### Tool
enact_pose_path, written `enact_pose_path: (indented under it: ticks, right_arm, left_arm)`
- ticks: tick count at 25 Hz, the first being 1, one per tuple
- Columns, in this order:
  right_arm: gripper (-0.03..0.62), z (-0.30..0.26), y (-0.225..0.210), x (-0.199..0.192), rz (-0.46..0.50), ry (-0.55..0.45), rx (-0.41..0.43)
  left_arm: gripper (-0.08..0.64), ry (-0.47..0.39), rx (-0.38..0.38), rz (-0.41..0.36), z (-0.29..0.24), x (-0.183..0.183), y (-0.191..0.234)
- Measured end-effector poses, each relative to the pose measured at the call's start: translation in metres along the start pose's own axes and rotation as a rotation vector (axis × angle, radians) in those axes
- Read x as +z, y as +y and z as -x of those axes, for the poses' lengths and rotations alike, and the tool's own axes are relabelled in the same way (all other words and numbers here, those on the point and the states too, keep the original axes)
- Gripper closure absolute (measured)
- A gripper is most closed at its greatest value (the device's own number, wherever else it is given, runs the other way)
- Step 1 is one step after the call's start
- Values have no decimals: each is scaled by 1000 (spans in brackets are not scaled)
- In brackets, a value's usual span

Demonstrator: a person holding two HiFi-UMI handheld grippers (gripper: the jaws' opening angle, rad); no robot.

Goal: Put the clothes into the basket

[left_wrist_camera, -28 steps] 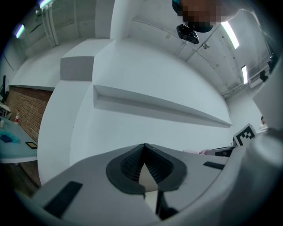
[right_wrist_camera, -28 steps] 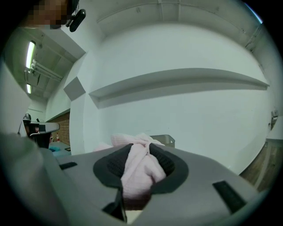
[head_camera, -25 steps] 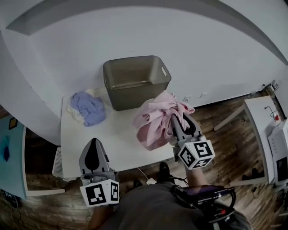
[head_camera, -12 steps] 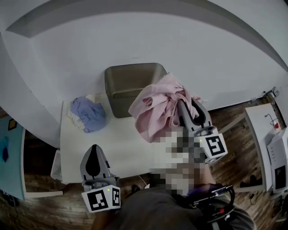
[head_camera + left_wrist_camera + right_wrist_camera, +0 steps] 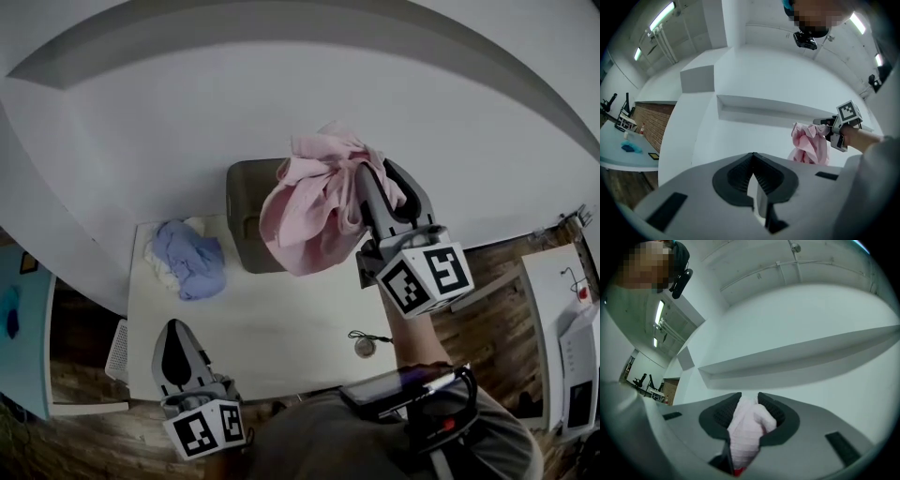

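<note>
My right gripper is shut on a pink garment, bunched between its jaws and held high in the air. The cloth hangs over the grey-brown basket and hides most of it in the head view. In the left gripper view the pink garment dangles at the right. A lilac garment lies on a pale one at the white table's far left. My left gripper hovers low at the table's near left edge, jaws shut with nothing between them.
A small round object with a cable lies on the table's right part. White walls rise behind the table. Wooden floor and white furniture lie to the right.
My right gripper has lifted the pink garment from the table's right edge up and toward the basket, now covering it. The left gripper dropped slightly toward me.
</note>
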State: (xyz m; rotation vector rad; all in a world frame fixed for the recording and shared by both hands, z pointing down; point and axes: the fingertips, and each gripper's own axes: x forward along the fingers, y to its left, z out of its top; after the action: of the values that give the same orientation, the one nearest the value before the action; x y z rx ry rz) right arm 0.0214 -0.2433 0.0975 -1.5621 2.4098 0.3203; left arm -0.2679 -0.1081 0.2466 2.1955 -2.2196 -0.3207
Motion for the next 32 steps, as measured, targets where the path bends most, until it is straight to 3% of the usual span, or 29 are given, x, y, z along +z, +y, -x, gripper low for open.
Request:
enact_pose_path:
  ticks: [5,13,14,15,18,25,32]
  right_arm:
    - [478,-48,-15,-9,-16,-11,52]
    - [461,-78,-37,-105,-83,193,76]
    - [534,-79,-41,-108,-60,190,68]
    - [543,-81,-45,-110,-33,195,65]
    - [471,-81,-50,-120,-7,241,78]
    - [471,-56,-52,-130,-28,268,58]
    - [474,-25,-25,-123,-36,267,91]
  left_arm:
    - [552,26,54,-8,-26,-7,-3]
    - [552,111,79,-3,-58,-35,-13]
    - [552,120,77,1,-60,-40,-15]
    - [552,128,74,4,-63,-44,-18]
    - [552,146,59,8,-66,-51,-30]
    - [552,134,37,-17,-60,-40,-39]
    - [552,108,23,-35,-38,-24,-40]
